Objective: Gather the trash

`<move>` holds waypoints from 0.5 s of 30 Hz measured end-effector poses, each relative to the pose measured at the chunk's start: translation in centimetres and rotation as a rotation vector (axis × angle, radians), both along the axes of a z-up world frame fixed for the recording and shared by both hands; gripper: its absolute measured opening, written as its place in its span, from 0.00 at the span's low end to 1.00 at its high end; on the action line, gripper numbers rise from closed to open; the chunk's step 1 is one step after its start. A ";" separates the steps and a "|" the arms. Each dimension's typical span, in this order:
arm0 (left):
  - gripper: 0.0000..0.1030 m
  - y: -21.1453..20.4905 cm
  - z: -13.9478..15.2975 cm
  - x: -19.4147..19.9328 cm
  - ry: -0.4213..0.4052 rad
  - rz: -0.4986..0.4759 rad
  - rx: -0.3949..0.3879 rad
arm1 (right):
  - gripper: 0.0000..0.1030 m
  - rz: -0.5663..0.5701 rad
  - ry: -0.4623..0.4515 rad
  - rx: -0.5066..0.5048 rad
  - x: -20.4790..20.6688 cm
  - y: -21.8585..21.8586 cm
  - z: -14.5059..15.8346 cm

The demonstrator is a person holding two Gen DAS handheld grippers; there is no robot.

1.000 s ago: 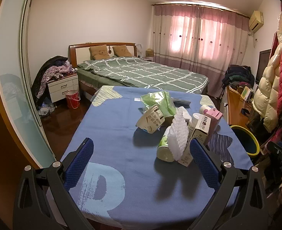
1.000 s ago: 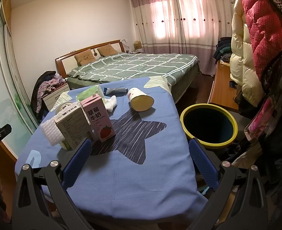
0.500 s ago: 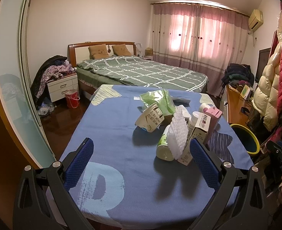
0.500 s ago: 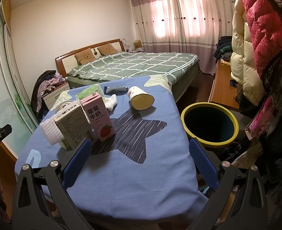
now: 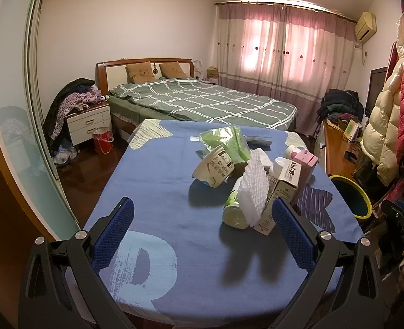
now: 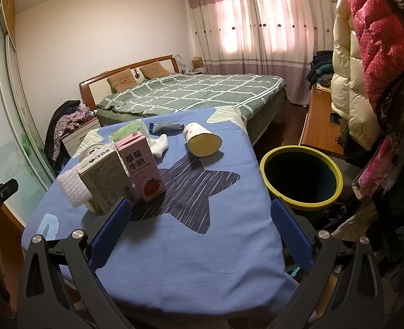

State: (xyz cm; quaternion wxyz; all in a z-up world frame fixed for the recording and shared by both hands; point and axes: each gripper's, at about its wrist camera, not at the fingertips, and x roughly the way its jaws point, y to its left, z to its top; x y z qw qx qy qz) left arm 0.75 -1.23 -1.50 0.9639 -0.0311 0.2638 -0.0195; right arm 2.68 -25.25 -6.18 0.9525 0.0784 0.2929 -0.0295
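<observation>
Trash lies on a blue-clothed table (image 5: 158, 192). In the left wrist view I see a tipped paper cup (image 5: 214, 166), a green plastic bag (image 5: 226, 139), white foam netting (image 5: 254, 194), a green-white bottle (image 5: 233, 208), a beige carton (image 5: 281, 192) and a pink milk carton (image 5: 307, 168). In the right wrist view the pink strawberry milk carton (image 6: 141, 167), beige carton (image 6: 104, 176) and a tipped cup (image 6: 202, 138) show. A yellow-rimmed bin (image 6: 300, 181) stands right of the table. My left gripper (image 5: 202, 233) and right gripper (image 6: 200, 231) are open, empty, near the table's front.
A bed with a green checked cover (image 5: 202, 101) lies behind the table. A nightstand with clothes (image 5: 88, 118) and a red bucket (image 5: 102, 139) are at the left. Coats (image 6: 366, 54) hang at the right beside a wooden desk (image 6: 321, 126).
Both views shift only slightly; the left gripper has edged a little closer to the pile. Nothing on the table has moved.
</observation>
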 end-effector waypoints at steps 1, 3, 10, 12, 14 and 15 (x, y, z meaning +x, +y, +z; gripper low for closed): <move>0.96 0.0 -0.1 0.0 0.000 0.000 0.001 | 0.94 0.000 0.000 -0.001 0.0 0.0 0.0; 0.96 0.0 0.0 0.0 0.001 0.000 -0.001 | 0.94 0.000 0.001 -0.001 0.0 0.0 0.0; 0.96 0.0 -0.1 0.0 0.003 -0.001 0.000 | 0.94 0.001 0.001 -0.001 0.0 0.0 0.0; 0.96 -0.4 -0.5 0.1 0.004 -0.005 0.003 | 0.94 0.000 0.002 0.000 0.1 0.0 0.0; 0.96 -0.4 -0.6 0.1 0.008 -0.007 0.003 | 0.94 0.001 0.004 0.001 0.0 0.0 -0.1; 0.96 -0.4 -0.7 0.1 0.010 -0.007 0.002 | 0.94 0.001 0.006 0.001 0.2 0.0 -0.3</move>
